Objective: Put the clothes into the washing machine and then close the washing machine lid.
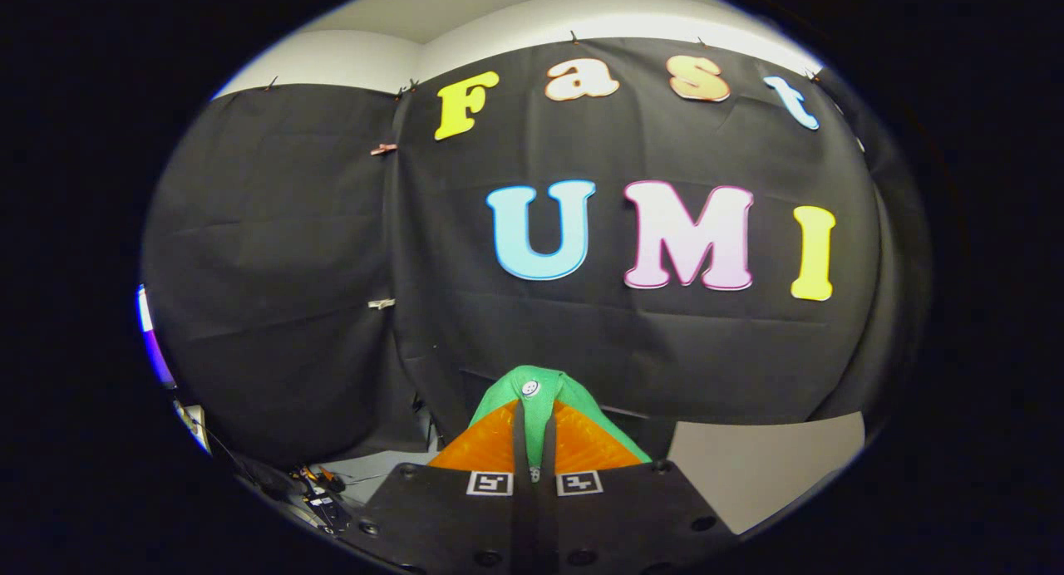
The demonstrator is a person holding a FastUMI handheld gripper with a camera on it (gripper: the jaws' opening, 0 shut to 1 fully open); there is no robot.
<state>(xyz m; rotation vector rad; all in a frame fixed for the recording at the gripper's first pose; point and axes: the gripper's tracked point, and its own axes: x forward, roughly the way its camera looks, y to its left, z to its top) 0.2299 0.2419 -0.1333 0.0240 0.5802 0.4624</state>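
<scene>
A green garment [532, 388] with a small white button is pinched between my two fingers, bulging out over their tips. My gripper [534, 438] is shut on it and held up in the air, facing the black cloth wall [632, 342]. The cloth drapes down on both sides of the fingers [490, 446]. How far the garment hangs below is hidden by the gripper body.
A pale table surface [765, 467] lies low to the right of the fingers. Low to the left sit some cables and small tools [320, 488] and a bright screen edge [154, 342]. The black cloth wall stands close ahead.
</scene>
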